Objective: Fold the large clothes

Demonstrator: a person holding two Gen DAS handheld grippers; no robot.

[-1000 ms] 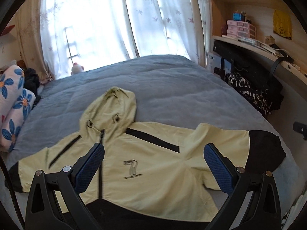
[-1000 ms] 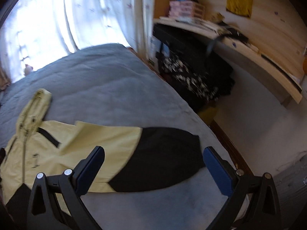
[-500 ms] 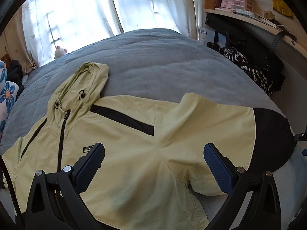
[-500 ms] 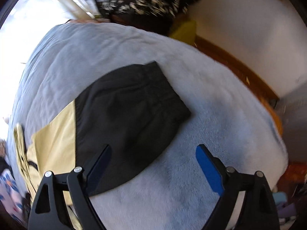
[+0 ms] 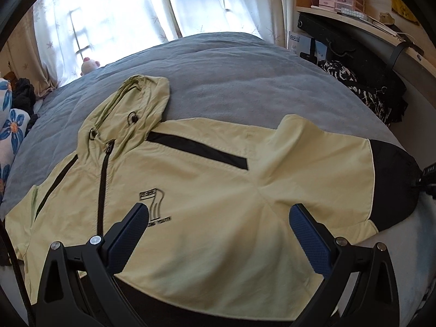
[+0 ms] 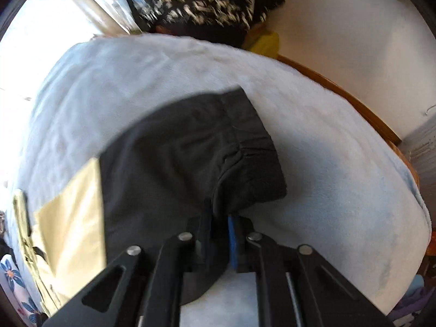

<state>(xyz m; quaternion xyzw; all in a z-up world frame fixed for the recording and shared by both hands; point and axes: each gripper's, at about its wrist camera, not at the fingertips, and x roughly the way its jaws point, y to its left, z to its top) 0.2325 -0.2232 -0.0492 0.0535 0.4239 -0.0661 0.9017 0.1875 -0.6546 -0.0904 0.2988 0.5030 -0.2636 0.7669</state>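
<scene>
The right claw (image 6: pixel 220 226) has just been closed on the jacket's (image 5: pixel 218 190) black sleeve (image 6: pixel 190 158); the left claw (image 5: pixel 218 226) is held apart above the jacket.

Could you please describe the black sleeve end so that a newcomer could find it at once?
On the grey bed lies a pale yellow hooded jacket. Its black sleeve end is pinched in the right tongs, unlike the other, free sleeve.

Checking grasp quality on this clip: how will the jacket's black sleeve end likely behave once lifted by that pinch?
Probably floppy: the black sleeve end already puckers where the right gripper, jaws just closed, pinches its edge. The jacket looks thin and light, so the sleeve should trail and drape. The bed cover looks fuzzy, so some drag is possible.
</scene>
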